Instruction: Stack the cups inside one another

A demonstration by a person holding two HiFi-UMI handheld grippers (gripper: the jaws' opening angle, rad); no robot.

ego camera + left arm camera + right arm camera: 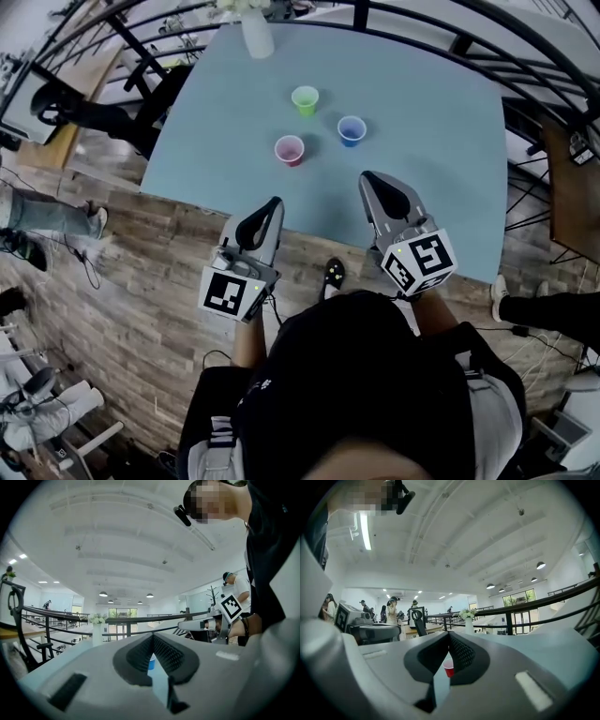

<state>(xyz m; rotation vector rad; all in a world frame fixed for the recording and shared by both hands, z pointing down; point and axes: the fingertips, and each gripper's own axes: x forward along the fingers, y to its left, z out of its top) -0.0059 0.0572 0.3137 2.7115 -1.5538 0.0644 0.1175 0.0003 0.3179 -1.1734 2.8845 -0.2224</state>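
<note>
- Three cups stood unstacked and apart from one another on the pale blue surface (422,197): a green cup (305,99) farthest out, a blue cup (352,130) to its right, and a pink cup (290,150) nearest the person.
- The left claw (275,202) was closed on nothing, its tip just over the surface's near edge. The blue cup showed beyond its jaws in the left gripper view.
- The right claw (367,177) was likewise closed and empty, reaching a little farther over the surface. The pink cup sat ahead of it in the right gripper view.
- A white vase (256,33) with pale flowers stood at the far edge, well beyond the cups.
- A black railing (450,28) curved around the far side of the surface, and a wood-plank floor (141,309) lay below.
- A small black controller (333,273) lay on the floor between the claws.
- Other people (391,609) stood in the hall behind.
- Each claw's cube carried square black-and-white markers (229,293).
</note>
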